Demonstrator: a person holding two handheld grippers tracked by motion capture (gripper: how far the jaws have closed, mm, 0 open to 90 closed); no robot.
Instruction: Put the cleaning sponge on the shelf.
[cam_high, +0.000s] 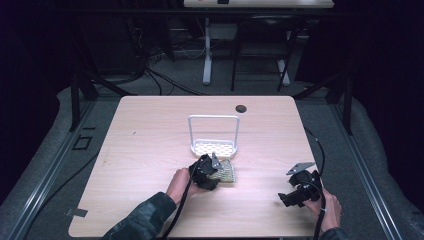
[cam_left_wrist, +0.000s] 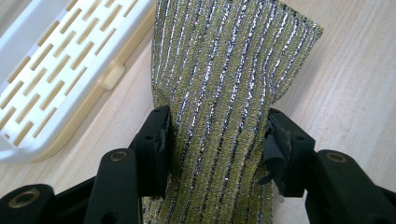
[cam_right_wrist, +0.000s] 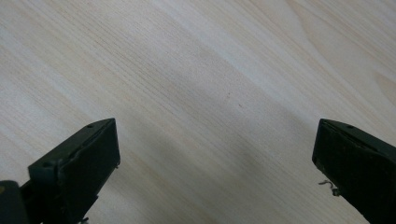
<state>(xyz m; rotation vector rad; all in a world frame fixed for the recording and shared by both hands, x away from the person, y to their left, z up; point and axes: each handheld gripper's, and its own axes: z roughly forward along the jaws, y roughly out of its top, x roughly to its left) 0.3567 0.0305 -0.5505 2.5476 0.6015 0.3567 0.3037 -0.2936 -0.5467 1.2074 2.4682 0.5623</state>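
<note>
Green-gold striped scouring cloth (cam_left_wrist: 224, 93) pinched in my left gripper (cam_left_wrist: 217, 149)
I grip it across its width just in front of the white slotted rack (cam_high: 213, 146), mid-table, so it lifts cleanly; my right gripper (cam_right_wrist: 215, 163) idles with jaws wide near the table's (cam_high: 150, 150) right front corner

Readable text: none is showing on the table (cam_high: 150, 150), the sponge (cam_left_wrist: 224, 93) or the white rack (cam_left_wrist: 56, 70).
Labels and brands: none.
</note>
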